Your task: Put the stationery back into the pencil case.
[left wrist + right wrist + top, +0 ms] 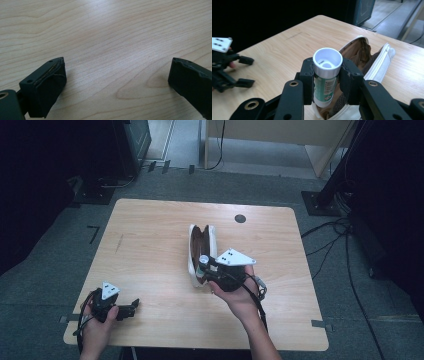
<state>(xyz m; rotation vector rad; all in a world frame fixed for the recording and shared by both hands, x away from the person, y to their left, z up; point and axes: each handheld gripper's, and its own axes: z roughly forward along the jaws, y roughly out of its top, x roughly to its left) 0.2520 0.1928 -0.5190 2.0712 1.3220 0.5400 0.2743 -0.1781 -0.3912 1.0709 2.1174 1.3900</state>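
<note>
White-capped glue stick is clamped upright in the right hand-held gripper over the unzipped pouch; it may snag the rim. Left hand-held gripper gapes empty on the surface.

Dim bluish light, dark murky surroundings, soft shadows on the table, slightly grainy, near jaws blurred
</note>
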